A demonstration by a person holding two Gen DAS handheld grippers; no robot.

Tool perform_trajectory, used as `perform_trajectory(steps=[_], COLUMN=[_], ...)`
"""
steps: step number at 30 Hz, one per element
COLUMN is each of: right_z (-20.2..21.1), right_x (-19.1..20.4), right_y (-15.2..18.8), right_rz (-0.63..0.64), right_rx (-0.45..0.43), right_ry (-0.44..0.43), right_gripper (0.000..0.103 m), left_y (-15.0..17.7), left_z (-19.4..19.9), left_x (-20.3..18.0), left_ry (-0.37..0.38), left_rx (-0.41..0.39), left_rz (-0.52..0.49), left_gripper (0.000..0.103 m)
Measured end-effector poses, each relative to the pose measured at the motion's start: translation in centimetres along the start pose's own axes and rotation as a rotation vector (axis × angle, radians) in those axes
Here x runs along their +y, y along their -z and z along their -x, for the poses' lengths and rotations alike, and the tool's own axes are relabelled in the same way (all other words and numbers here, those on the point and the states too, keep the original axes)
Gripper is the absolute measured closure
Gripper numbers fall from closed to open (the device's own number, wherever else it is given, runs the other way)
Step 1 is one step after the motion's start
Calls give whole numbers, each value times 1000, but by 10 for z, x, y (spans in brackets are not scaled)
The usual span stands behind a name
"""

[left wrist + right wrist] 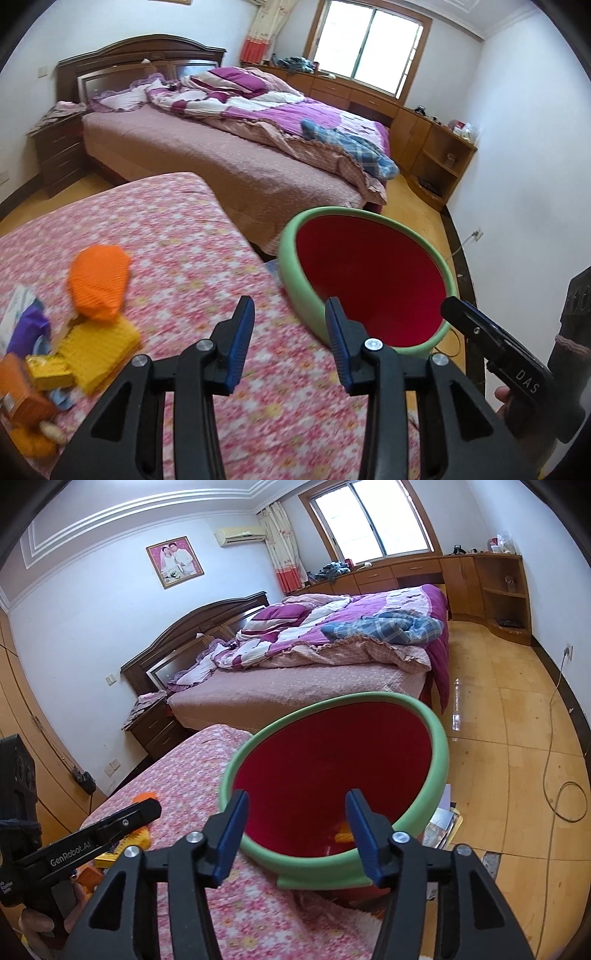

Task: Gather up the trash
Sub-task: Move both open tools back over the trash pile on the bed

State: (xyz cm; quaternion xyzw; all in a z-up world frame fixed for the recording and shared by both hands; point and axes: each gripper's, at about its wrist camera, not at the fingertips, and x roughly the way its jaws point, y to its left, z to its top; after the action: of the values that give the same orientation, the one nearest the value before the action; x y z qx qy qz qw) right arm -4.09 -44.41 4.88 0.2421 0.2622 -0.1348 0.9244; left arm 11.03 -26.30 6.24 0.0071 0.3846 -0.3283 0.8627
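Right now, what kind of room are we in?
A home bedroom, most likely: an unmade double bed with a purple quilt, a dark nightstand, and a framed wedding portrait on the wall.

I see a dark wooden bed [295, 672] with purple quilt [369, 616], a bright window [373, 520], white walls [92, 602], wooden floor [517, 720].

The table [192, 236] is covered with a pink flowered cloth [280, 398]. On its left part lie an orange ridged piece [99, 282], a yellow ridged piece [96, 349], a small yellow box [48, 373], an orange box [20, 387] and a purple wrapper [26, 328], close together in one heap, some touching.
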Motion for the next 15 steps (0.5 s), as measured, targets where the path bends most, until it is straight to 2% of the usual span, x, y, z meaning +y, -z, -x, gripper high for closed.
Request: perform_trajectory(steps=[5, 7, 15], right_z=[4, 5, 7], right_x=[18, 26, 57], right_y=[5, 7, 17], right_rz=[17, 26, 59], right_rx=[20, 23, 52], right_ry=[-34, -47, -89], right_gripper=[39, 37, 35], left_y=[5, 8, 24], left_z=[21, 31, 62], left_x=[19, 28, 63], left_ry=[-28, -48, -136], left_rx=[-15, -25, -44], left_rz=[43, 65, 118], left_gripper=[62, 58, 57])
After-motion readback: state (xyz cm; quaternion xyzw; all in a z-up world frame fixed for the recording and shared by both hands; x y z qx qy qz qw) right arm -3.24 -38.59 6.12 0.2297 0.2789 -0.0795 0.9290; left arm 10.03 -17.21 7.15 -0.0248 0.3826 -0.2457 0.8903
